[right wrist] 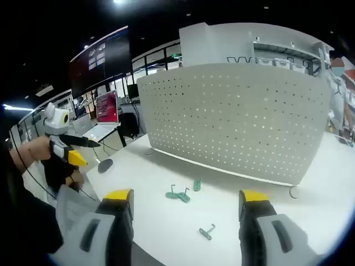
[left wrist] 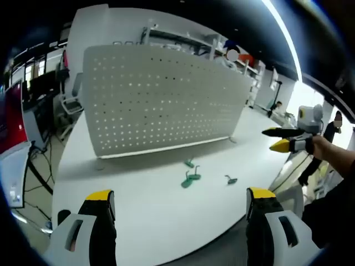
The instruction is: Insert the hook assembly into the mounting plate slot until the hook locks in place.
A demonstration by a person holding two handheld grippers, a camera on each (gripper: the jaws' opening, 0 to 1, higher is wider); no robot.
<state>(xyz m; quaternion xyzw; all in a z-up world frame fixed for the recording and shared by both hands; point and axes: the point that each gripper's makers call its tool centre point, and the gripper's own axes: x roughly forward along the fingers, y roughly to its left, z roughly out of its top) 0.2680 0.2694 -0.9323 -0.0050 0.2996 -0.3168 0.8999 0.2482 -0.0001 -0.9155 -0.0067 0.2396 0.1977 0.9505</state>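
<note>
A white perforated mounting plate (left wrist: 161, 100) (right wrist: 238, 119) stands upright on a white table (left wrist: 155, 199) (right wrist: 166, 221). In front of it lie three small green hooks: one (left wrist: 189, 164) (right wrist: 197, 184) nearest the plate, a larger bunch (left wrist: 189, 179) (right wrist: 178, 194), and a single hook (left wrist: 231, 179) (right wrist: 207, 231) apart from them. My left gripper (left wrist: 180, 202) is open above the table's near edge, short of the hooks, and it also appears at the left (right wrist: 80, 149). My right gripper (right wrist: 186, 202) is open too, empty, and enters at the right (left wrist: 277, 138).
A laptop (right wrist: 102, 119) and a dark round object (right wrist: 104, 165) sit on the table's far-left end. Office chairs and desks (left wrist: 66, 100) stand behind the plate. People stand at the right (left wrist: 335, 124). A red screen (left wrist: 14, 119) is at the left.
</note>
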